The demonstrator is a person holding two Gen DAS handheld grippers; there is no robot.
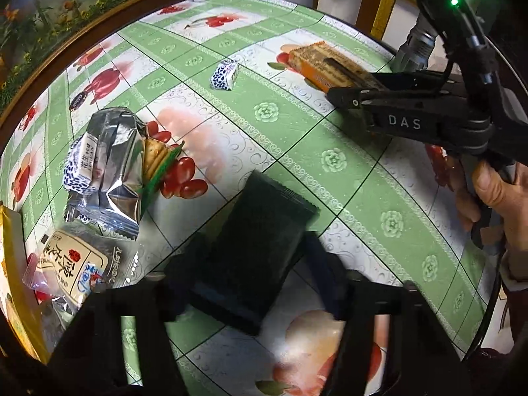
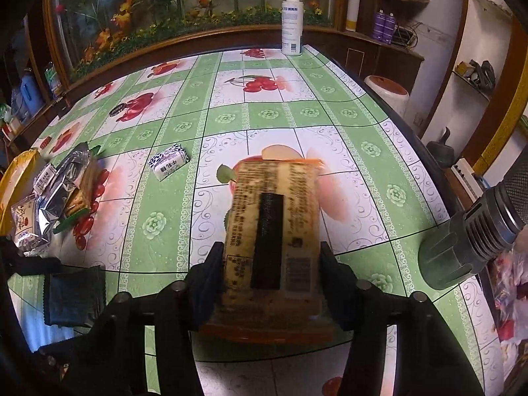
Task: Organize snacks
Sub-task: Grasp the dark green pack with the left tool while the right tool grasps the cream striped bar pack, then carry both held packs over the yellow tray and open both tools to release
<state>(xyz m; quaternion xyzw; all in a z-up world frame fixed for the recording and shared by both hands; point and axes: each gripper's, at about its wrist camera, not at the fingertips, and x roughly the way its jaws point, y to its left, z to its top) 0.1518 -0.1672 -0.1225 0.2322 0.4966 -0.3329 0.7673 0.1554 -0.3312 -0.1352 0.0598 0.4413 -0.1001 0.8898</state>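
Tablecloth (image 2: 264, 115) in green checks and cherries runs out wide and bare ahead of you, up to the far edge where a white spray bottle (image 2: 292, 23) stands. Your snack pile (image 1: 109, 165) sits by the left edge, foil bags lying open with crackers showing. Your right gripper (image 2: 270, 264) is clamped on the orange cracker pack (image 2: 274, 217), long axis pointing away from you. Your left gripper (image 1: 250, 264) squeezes the dark packet (image 1: 260, 241), angled up and right. One small blue-spotted candy (image 1: 225, 74) lies alone mid-table.
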